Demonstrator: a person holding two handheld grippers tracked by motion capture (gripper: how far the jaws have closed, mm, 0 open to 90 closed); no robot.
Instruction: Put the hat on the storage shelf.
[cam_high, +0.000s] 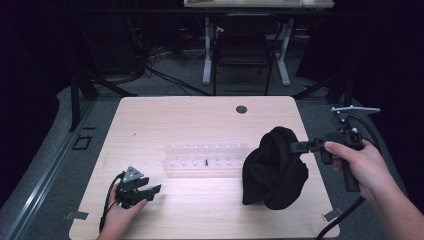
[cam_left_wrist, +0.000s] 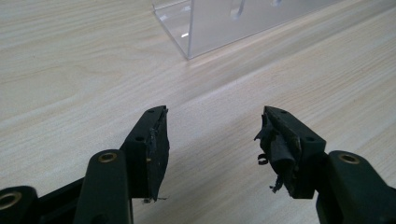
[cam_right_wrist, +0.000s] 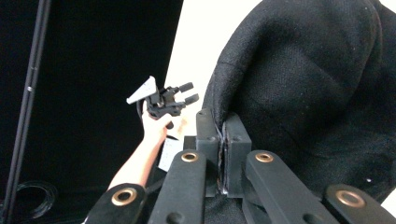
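A clear acrylic rack (cam_high: 205, 159) lies on the desk (cam_high: 150, 120) about midway between its left and right edges, with two rows of short pegs along its length. It seems to hold one small dark item near the middle of the front row, though that is too small to make out.

The black knitted hat (cam_high: 275, 170) is at the right side of the desk, just off the right end of the rack. It is lifted by its upper edge, so its long axis runs from the raised top, toward the desk's right edge, down to the slack bottom, which rests on the desk toward the front edge. In the right gripper view the fabric bulges up and to the right of the jaws.

The right gripper (cam_high: 295, 147) reaches in from the right edge, its jaws pressed together on a fold of the hat's rim. The left gripper (cam_high: 152, 190) rests low near the front-left corner, its jaws spread apart with nothing between them, pointing toward the rack.
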